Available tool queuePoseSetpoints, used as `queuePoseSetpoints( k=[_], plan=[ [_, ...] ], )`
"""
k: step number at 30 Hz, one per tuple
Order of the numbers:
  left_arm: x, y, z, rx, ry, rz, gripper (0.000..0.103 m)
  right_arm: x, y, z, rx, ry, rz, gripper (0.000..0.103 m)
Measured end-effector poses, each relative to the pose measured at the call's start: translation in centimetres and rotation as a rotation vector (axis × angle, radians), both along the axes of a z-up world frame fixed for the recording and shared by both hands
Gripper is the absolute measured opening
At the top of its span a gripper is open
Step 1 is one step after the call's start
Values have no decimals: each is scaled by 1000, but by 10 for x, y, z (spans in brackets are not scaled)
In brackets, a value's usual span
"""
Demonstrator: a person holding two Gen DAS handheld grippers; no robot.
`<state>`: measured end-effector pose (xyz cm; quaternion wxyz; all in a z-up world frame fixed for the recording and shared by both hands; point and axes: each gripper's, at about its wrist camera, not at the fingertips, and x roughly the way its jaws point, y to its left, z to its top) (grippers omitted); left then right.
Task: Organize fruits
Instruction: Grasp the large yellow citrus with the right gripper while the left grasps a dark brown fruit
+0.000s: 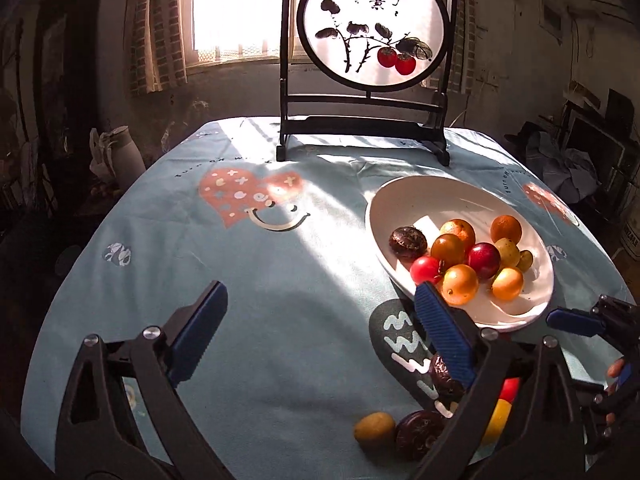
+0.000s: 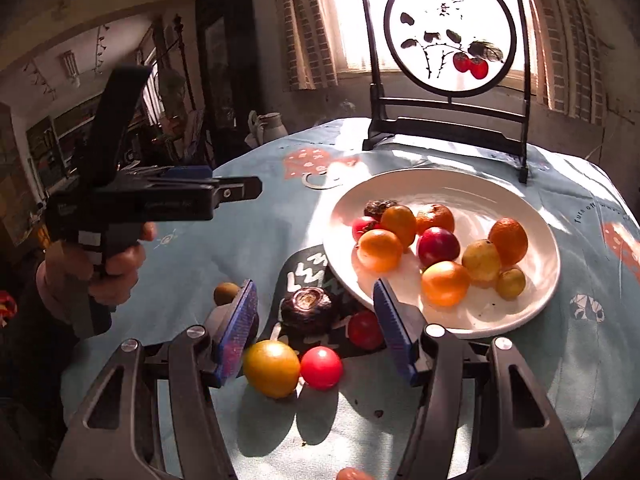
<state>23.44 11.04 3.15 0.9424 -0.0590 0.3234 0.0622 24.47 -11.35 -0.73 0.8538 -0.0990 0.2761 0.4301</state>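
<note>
We hold both the right gripper (image 2: 316,328) and the left gripper (image 1: 320,332) spread empty; loose yellow fruit (image 2: 271,368) awaits the plate (image 2: 532,304).

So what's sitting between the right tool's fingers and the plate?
In the right wrist view, a dark wrinkled fruit and a red fruit lie between the open right tool and the white plate.

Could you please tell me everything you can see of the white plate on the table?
The white plate is a wide, shallow dish, glossy like glazed ceramic, sitting flat and upright on the blue printed tablecloth in front of the framed round painting. Sunlight falls across it. It holds a cluster of small round fruits: orange, yellow, red and one dark wrinkled one. More fruits lie on the cloth beside its near rim. Neither gripper touches it.
</note>
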Motion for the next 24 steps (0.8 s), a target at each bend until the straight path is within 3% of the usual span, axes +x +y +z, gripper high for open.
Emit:
queuePoseSetpoints(
  k=[4,10,15,24],
  plan=[
    [-4,21,-6,-84,14,55,96,-21,18,-7,-94,-50,112,61],
    [-8,17,-9,-36,21,54,96,-35,30,-19,-185,-80,176,54],
    [-8,13,-11,-18,31,42,96,-32,39,-33,-269,-92,160,53],
    [-10,10,-11,-2,30,36,96,-26,43,-40,-307,-85,144,45]
  ],
)
